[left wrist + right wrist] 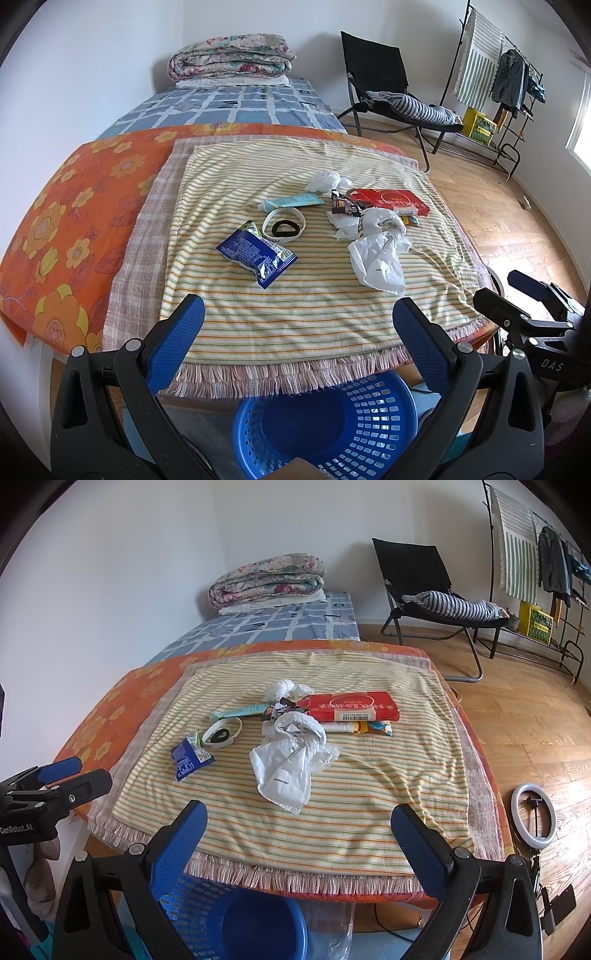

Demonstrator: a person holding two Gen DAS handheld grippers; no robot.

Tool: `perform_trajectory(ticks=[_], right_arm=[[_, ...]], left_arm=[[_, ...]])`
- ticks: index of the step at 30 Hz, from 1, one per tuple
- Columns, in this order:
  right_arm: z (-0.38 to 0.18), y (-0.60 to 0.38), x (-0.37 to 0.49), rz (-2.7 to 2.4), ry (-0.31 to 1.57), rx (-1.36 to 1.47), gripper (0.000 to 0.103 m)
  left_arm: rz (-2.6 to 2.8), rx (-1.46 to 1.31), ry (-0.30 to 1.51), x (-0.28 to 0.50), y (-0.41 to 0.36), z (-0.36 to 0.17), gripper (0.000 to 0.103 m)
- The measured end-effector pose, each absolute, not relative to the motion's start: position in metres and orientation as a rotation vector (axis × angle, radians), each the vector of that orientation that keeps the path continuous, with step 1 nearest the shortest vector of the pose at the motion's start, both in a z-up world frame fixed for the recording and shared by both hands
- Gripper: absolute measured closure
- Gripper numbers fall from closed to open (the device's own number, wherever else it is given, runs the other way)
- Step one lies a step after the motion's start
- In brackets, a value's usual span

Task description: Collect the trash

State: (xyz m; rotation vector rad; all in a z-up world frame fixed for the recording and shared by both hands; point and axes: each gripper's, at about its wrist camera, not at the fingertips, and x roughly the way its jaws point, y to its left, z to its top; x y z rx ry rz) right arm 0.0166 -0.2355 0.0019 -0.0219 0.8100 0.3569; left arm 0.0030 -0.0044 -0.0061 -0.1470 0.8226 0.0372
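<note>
Trash lies on a striped cloth [295, 317] over the bed end: a blue snack bag [255, 253] [188, 757], a crumpled white plastic bag [378, 258] [288, 771], a red flat box [391, 201] [354, 706], a pale green tube [291, 201] [240, 712], a white ring with a black loop [283, 226] [222, 732], a white wad [327, 181] [285, 688] and dark wrappers [343, 205]. A blue slotted basket [369, 421] [207, 915] stands on the floor below. My left gripper [297, 325] and right gripper [299, 830] hang open and empty over the near cloth edge.
A folded floral quilt [231, 55] sits at the bed's far end. A black folding chair [380, 70] with striped fabric, a clothes rack [506, 74] and a ring light [535, 814] on the wooden floor stand to the right. White wall runs along the left.
</note>
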Motion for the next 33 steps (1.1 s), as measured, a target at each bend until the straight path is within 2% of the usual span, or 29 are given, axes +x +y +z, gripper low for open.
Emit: perform_trajectory(ticks=[23,33], right_arm=[[-0.002,-0.234,0.017,0.360,0.826,-0.018,0.000],[-0.009,-0.233,0.021,0.343,0.818,-0.053,0.000]], left_arm=[[0.036,-0.173,0.838,0.002,-0.001,-0.017,0.000],[0.033,-0.255,0.934,0.012,0.026,-0.033,0.000]])
